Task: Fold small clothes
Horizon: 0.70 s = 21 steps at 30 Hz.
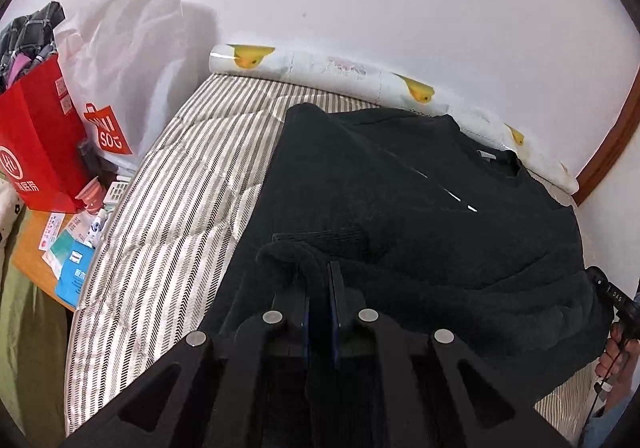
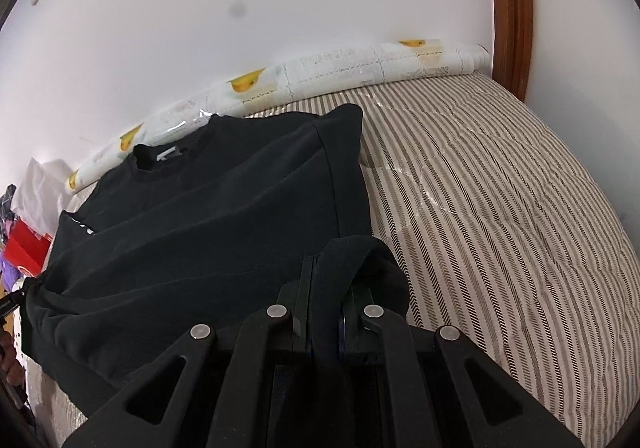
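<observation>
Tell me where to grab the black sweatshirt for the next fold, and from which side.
Grip the black sweatshirt at its near hem corners, coming in from the near bed edge: the collar points to the wall. The left claw and right claw pinch there already.

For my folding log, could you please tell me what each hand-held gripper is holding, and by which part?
Both are shut on the black sweatshirt: the left hand-held gripper and the right hand-held gripper each pinch a bunched edge nearest the camera, apparently the hem.
</observation>
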Available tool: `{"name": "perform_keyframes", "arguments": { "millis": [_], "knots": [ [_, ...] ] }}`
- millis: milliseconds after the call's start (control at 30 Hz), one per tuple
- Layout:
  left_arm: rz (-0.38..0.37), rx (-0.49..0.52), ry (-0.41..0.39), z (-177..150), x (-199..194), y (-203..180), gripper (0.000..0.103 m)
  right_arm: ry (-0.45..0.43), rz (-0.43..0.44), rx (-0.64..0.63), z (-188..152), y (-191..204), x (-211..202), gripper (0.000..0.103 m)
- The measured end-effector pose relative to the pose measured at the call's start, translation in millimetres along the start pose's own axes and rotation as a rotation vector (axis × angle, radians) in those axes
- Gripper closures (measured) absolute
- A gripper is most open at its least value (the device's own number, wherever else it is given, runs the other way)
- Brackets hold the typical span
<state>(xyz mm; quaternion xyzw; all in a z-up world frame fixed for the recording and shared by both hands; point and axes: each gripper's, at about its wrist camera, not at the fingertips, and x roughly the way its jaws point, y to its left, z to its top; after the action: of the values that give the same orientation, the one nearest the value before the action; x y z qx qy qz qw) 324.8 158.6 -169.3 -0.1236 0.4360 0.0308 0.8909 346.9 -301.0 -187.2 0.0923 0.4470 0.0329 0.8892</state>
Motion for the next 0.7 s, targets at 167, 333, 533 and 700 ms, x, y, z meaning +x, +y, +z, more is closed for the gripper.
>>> {"name": "perform_keyframes", "arguments": {
  "millis": [167, 333, 533, 700],
  "knots": [
    [-0.008, -0.002, 0.019, -1.4, -6.4, 1.2, 0.087, 0.016, -0.001, -0.026, -0.6, 2.0, -4.8, 0.087],
    [0.001, 0.029, 0.013, -16.3, -31.5, -0.5, 0.042, -0.010, -0.005, -0.115, -11.3, 7.6, -42.4, 0.049],
    [-0.024, 0.032, 0.011, -52.6, -58.0, 4.2, 0.042, -0.037, -0.020, -0.070, -49.4, -15.6, -97.3, 0.049],
    [-0.065, -0.043, 0.022, -84.9, -69.8, 25.0, 0.042, 0.014, -0.023, -0.022, -84.5, -31.0, -101.7, 0.054]
  ]
}}
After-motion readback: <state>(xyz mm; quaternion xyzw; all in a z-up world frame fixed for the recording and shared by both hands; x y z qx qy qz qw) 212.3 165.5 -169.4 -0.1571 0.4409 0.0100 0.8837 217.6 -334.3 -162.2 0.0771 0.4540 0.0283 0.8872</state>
